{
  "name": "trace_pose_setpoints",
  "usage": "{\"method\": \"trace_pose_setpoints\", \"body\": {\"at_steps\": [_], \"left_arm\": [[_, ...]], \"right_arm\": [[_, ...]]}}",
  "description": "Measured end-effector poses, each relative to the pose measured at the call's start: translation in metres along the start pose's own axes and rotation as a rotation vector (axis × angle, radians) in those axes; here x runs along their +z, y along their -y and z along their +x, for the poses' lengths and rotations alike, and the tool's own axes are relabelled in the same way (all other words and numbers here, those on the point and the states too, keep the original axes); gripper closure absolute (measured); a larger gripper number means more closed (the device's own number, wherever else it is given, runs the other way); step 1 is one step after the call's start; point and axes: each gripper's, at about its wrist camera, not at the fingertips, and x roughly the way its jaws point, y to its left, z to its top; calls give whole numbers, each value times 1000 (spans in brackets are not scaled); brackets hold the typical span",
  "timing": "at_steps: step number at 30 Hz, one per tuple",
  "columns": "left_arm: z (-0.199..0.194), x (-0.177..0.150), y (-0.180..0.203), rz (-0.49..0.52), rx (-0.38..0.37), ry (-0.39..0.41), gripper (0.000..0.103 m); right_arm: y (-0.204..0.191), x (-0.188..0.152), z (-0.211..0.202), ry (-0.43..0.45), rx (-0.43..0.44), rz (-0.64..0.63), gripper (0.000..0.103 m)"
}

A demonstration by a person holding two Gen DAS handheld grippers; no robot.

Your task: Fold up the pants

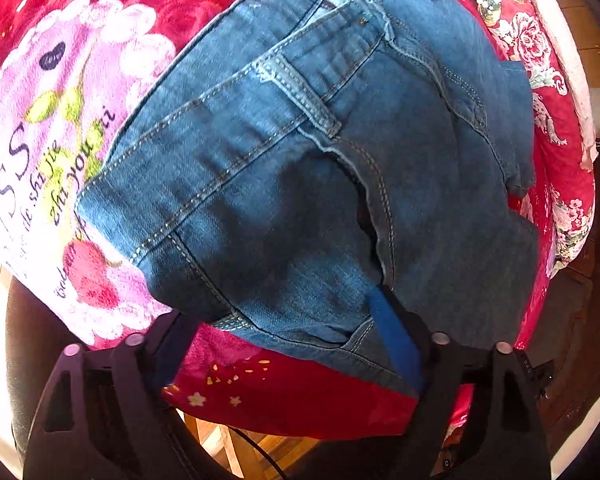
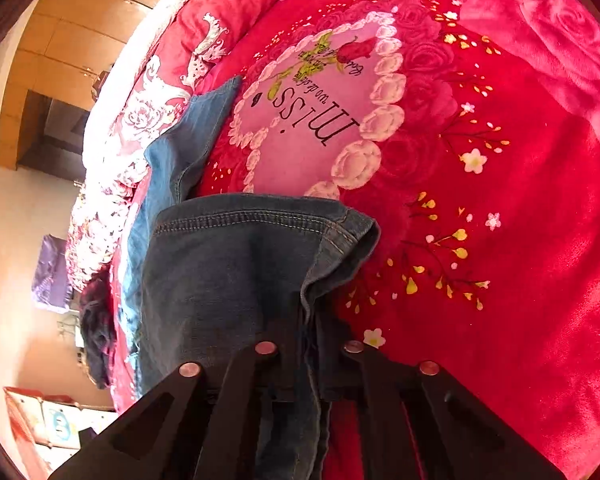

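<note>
The blue jeans (image 1: 300, 168) lie on a red flowered blanket (image 1: 284, 396), seat and back pocket up in the left wrist view. My left gripper (image 1: 284, 332) points down at their near corner. Its jaws stand apart, the left finger beside the denim's edge and the blue pad (image 1: 396, 344) of the right finger against the cloth. In the right wrist view my right gripper (image 2: 310, 324) is shut on a hemmed fold of the jeans (image 2: 236, 264). That fold is lifted off the blanket (image 2: 500, 280), and denim runs down between the fingers. The rest of the jeans trails away along the bed's left edge.
A pink heart panel with lettering (image 2: 320, 120) marks the blanket beside the jeans. The bed's edge (image 2: 112, 152) drops off to the left, with a wooden wardrobe (image 2: 60, 60) and boxes (image 2: 56, 420) beyond. Wooden floor (image 1: 228, 440) shows under the left gripper.
</note>
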Motion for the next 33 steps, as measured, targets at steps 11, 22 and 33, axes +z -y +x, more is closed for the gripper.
{"method": "trace_pose_setpoints", "body": {"at_steps": [11,22,33], "left_arm": [[-70,-9,42,127,80,66,86],[-140,-27,53,306,64,62,78],[-89,-12,34,206,20,-6,55]], "right_arm": [[0,56,-80,174,-41,-103,99],[56,99,-113,115,-132,-51,64],[43,10,-50,-41,-41,-127,95]]}}
